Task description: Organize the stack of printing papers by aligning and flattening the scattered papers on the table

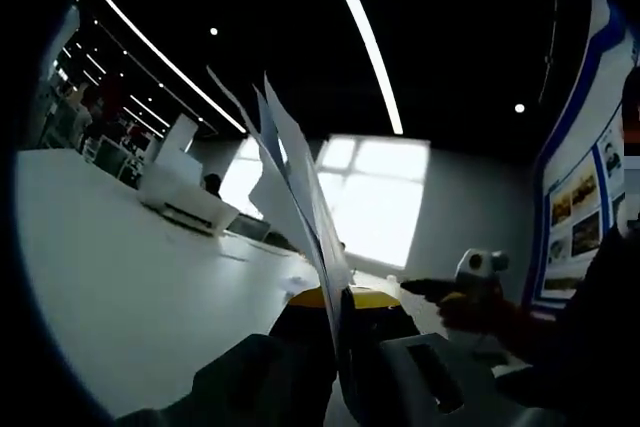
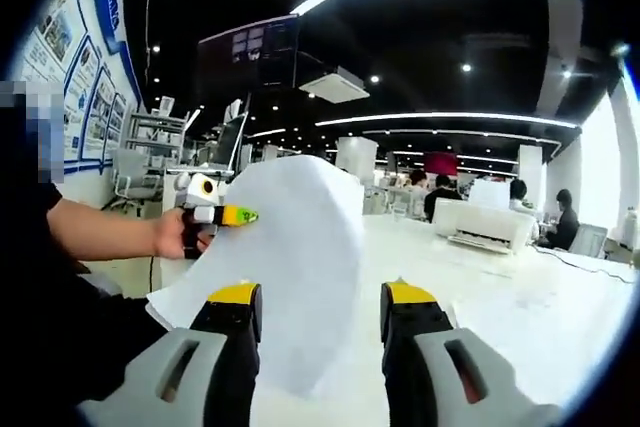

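In the left gripper view, the white table (image 1: 130, 277) spreads away on the left, with a white printer (image 1: 185, 197) well back on it. Toward the middle, the left gripper (image 1: 338, 322) has its yellow-tipped jaws clamped on the lower edge of the papers (image 1: 300, 187), which stand up edge-on and fan apart near the top. Further right, the right gripper (image 1: 470, 282) shows against a poster board (image 1: 585, 197), held by the person's hand.

In the right gripper view, the person's forearm (image 2: 100, 232) comes in from the left and the hand (image 2: 172, 235) holds the left gripper (image 2: 222, 215), which meets the papers (image 2: 290, 257) at their left edge. The sheets hang broadside here, lifted off the table (image 2: 500, 287) and curving over at the top. The right gripper (image 2: 320, 312) has its jaws standing well apart, with the papers' lower part between or just beyond them; whether either jaw touches the sheets is hard to tell from this angle. The printer (image 2: 485, 222) sits farther right.

The papers look light, thin and floppy: pinched at one edge they droop and splay, and loose sheets may slide against each other. A second hold on the opposite edge, close to the bottom, would likely steady them, so the lower edges can be tapped square against the table before laying the stack flat.
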